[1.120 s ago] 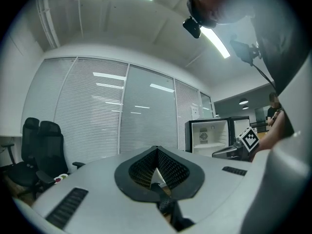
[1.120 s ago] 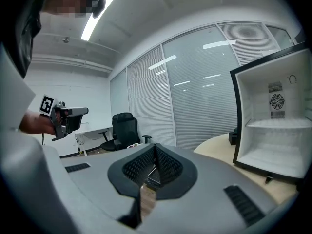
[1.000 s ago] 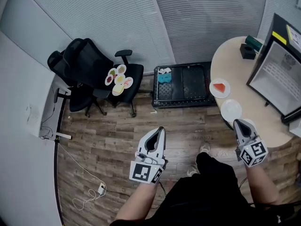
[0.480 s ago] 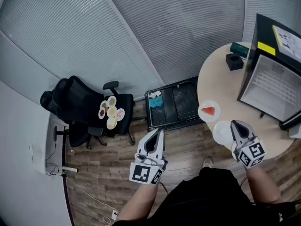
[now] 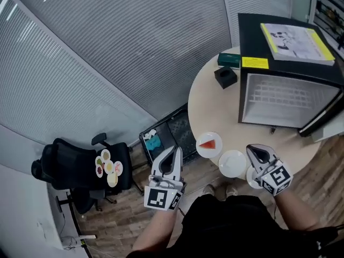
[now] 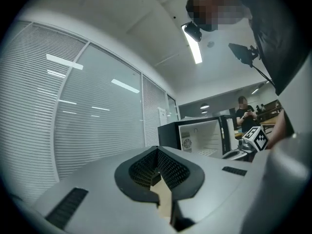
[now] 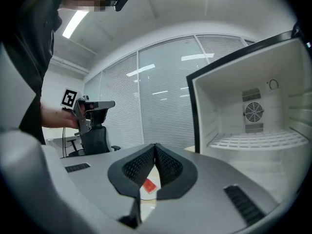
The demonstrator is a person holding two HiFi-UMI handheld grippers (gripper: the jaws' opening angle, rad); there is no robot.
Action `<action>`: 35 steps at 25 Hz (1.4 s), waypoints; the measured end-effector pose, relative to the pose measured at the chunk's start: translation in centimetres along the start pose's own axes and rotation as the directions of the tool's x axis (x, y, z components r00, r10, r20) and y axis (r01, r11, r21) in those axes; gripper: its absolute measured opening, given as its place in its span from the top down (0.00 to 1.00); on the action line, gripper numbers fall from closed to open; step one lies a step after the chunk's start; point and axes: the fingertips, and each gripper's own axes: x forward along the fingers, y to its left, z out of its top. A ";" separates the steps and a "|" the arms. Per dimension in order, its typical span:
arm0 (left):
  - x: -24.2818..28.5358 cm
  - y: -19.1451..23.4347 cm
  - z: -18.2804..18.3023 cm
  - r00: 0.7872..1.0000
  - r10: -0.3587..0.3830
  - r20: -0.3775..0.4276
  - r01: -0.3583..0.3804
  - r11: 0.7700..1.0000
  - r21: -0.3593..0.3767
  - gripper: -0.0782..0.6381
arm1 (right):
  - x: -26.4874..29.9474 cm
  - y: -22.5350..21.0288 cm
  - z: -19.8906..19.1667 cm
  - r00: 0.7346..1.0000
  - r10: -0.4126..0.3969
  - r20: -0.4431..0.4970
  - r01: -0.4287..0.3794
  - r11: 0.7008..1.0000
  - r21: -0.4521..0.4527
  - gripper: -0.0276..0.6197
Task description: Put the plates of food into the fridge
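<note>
A black mini fridge (image 5: 285,98) stands open on the round beige table (image 5: 207,104), its white inside bare. In front of it lie a plate with red food (image 5: 208,144) and a plain white plate (image 5: 233,163). A third plate (image 5: 250,177) is partly hidden under my right gripper (image 5: 251,148), which is shut and empty above the table's near edge. My left gripper (image 5: 176,150) hangs off the table to the left, shut and empty. The right gripper view shows the fridge (image 7: 253,126) and the red food (image 7: 148,185) below the jaws; the left gripper view shows the fridge (image 6: 200,135) far off.
A black office chair (image 5: 70,171) with several small plates of food (image 5: 107,165) on its seat stands at the far left. A black crate (image 5: 166,136) sits on the floor by the table. A black box (image 5: 226,77) and papers (image 5: 290,36) are near and on the fridge.
The view has swung right, so the table and open fridge now fill the right half. Both grippers have come closer to the table; the right one now hangs over the near plates.
</note>
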 end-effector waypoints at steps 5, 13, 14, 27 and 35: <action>5.7 -2.3 -0.1 0.986 -0.169 0.008 0.169 0.985 -0.021 0.89 | -2.5 -2.9 0.8 0.988 -0.151 0.028 0.150 0.988 0.032 0.97; 11.3 -5.4 -0.6 0.903 -0.428 0.041 0.430 0.902 -0.032 0.89 | -6.5 -5.5 0.1 0.899 -0.436 0.031 0.432 0.897 0.098 0.97; 11.6 -5.6 -0.8 0.889 -0.455 0.041 0.457 0.889 -0.035 0.89 | -6.9 -5.5 0.2 0.885 -0.465 0.032 0.460 0.881 0.113 0.97; 11.5 -8.0 -3.0 0.680 -0.729 0.070 0.733 0.676 -0.074 0.89 | -11.7 -2.0 -3.3 0.634 -0.771 -0.062 0.762 0.610 0.217 0.97; 10.7 -11.8 -5.0 0.571 -0.817 0.076 0.819 0.560 -0.126 0.89 | -15.7 1.3 -4.6 0.505 -0.862 -0.053 0.842 0.478 0.250 0.97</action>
